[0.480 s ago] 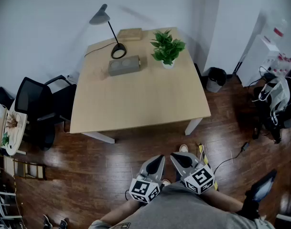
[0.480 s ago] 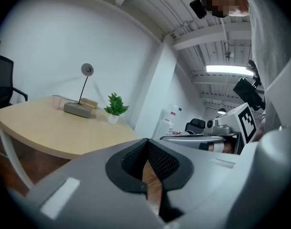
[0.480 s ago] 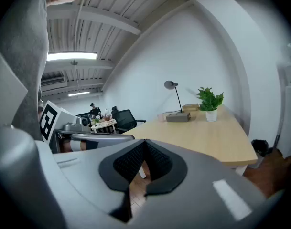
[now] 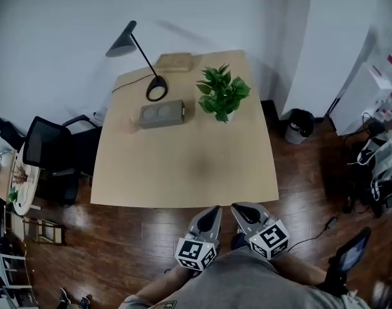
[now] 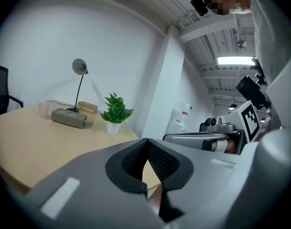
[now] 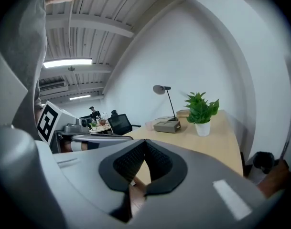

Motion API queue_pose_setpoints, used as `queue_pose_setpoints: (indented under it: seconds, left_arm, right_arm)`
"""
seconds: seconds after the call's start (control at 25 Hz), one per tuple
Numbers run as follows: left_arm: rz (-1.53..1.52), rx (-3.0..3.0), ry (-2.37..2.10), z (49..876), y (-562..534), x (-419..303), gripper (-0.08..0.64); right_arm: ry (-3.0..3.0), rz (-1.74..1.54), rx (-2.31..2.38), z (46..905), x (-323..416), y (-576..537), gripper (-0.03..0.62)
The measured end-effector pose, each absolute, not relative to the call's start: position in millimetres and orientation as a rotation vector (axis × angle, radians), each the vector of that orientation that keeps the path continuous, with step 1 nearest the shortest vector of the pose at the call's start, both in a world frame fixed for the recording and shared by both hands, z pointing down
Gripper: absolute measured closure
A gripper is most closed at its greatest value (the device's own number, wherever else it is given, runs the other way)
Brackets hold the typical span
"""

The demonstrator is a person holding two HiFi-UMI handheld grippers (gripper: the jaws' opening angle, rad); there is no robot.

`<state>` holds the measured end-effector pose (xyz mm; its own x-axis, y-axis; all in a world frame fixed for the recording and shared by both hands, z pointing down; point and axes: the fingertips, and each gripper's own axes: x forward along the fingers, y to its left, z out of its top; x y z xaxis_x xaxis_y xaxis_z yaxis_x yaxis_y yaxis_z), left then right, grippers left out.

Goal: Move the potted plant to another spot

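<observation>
Standing just short of the near edge of the table (image 4: 183, 166), the person holds both tools low in front of the body, tips aimed at the tabletop & tilted slightly down.

The left gripper (image 4: 215, 210) has its jaws pressed together w/ nothing btwn them. Its own view shows the two black ribbed pads meeting at the tip, w/ only a sliver of table & floor behind. The right gripper (image 4: 235, 208) is the same: jaws closed on nothing, pads touching at the tip. The two sit side by side w/ tips near each other, neither touching any object.

The potted plant (image 4: 223, 96) stands upright in a small white pot on the far right part of the table, well apart from both grippers. Just left of it lies a grey box (image 4: 162, 114) w/ two round recesses on top. The round base of a black desk lamp (image 4: 143, 55) sits just behind that box, its cord running off to the left. A wooden box (image 4: 174, 62) sits at the far edge, behind & left of the plant. A pinkish cup (image 5: 43, 110) stands beside the grey box.

A black office chair (image 4: 51, 152) is at the table's left side. A dark bin (image 4: 300, 125) sits on the wood floor to the right, near the wall.
</observation>
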<state>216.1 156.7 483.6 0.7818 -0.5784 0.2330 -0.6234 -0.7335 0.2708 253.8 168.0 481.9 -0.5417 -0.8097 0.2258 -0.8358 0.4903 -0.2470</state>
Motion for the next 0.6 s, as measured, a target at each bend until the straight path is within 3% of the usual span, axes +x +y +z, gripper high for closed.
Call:
queue_pose_setpoints:
  seconds: [0.28,0.6]
  left_arm:
    - [0.22,2.606,-1.01,487,100,256,0.56]
    - [0.262,2.572,-1.025,507,40,261,0.56]
  right_arm:
    - [-2.636,0.503,1.453,482,313,111,0.588]
    - [-2.585,0.553,1.476,502,332,64,0.588]
